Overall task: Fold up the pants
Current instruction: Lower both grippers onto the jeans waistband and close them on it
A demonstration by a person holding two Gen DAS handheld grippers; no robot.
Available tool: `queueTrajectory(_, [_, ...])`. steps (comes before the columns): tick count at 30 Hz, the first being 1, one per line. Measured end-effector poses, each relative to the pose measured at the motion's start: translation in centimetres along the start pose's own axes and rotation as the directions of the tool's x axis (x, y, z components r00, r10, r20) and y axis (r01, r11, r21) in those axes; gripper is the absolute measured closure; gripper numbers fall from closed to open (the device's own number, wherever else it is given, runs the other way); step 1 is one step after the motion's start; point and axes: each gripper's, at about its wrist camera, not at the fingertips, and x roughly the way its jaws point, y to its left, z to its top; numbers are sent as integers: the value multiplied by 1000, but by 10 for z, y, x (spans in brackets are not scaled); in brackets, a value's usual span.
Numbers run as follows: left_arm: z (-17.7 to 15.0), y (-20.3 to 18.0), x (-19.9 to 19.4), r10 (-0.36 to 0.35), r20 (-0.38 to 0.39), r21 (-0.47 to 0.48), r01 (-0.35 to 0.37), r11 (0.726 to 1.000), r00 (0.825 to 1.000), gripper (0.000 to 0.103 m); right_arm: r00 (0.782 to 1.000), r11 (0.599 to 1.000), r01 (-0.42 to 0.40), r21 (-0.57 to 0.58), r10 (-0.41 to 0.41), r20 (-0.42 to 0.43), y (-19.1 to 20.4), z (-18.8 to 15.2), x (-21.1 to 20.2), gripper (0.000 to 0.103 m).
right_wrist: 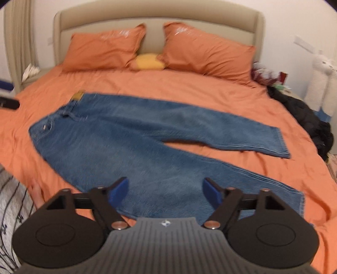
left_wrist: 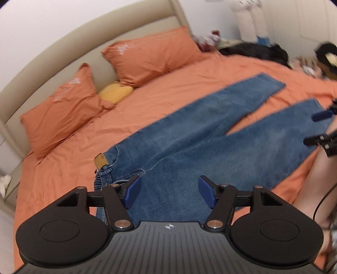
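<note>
Blue jeans [left_wrist: 189, 134] lie spread flat on the orange bed, waist at the left, both legs apart and running right; they also show in the right wrist view [right_wrist: 130, 143]. A tan waistband patch [left_wrist: 101, 160] marks the far waist corner. My left gripper [left_wrist: 169, 189] is open and empty above the near hip of the jeans. My right gripper [right_wrist: 165, 189] is open and empty above the near leg, short of its hem [right_wrist: 301, 202]. The right gripper also shows at the right edge of the left wrist view [left_wrist: 322, 126].
Two orange pillows [right_wrist: 105, 48] [right_wrist: 208, 54] and a yellow cushion [right_wrist: 148, 61] lie against the beige headboard [right_wrist: 155, 16]. A dark garment pile [right_wrist: 305, 118] lies on the bed's right edge. A white plush toy [right_wrist: 320, 82] stands beyond it. The bedsheet [right_wrist: 189, 88] is orange.
</note>
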Motion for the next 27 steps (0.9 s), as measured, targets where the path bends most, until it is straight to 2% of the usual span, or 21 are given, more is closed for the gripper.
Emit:
queueTrajectory(3, [-7, 13, 29, -33, -93, 115, 44, 992, 995, 31, 996, 998, -54, -38, 52, -73, 10, 0, 30, 46])
queueTrajectory(6, [-21, 21, 62, -4, -168, 270, 50, 962, 986, 31, 985, 992, -100, -73, 89, -147, 25, -1, 59, 49])
queueTrajectory(8, [-32, 30, 84, 5, -225, 331, 72, 941, 974, 31, 975, 988, -116, -105, 93, -202, 37, -4, 78, 49])
queueTrajectory(14, [-72, 43, 140, -12, -357, 420, 172, 891, 934, 30, 929, 971, -160, -178, 87, -359, 64, -16, 130, 46])
queueTrajectory(15, [-78, 44, 148, -18, -371, 433, 190, 881, 929, 30, 923, 967, -160, -197, 76, -377, 68, -17, 138, 42])
queueTrajectory(18, [-95, 42, 164, -36, -401, 462, 236, 855, 915, 30, 906, 957, -161, -241, 47, -420, 79, -18, 154, 41])
queueTrajectory(24, [-116, 38, 194, -48, -438, 504, 289, 814, 898, 25, 891, 932, -155, -328, -12, -455, 94, -17, 180, 36])
queueTrajectory(27, [-121, 37, 200, -55, -429, 513, 293, 807, 902, 23, 890, 927, -161, -337, -11, -456, 94, -15, 181, 38])
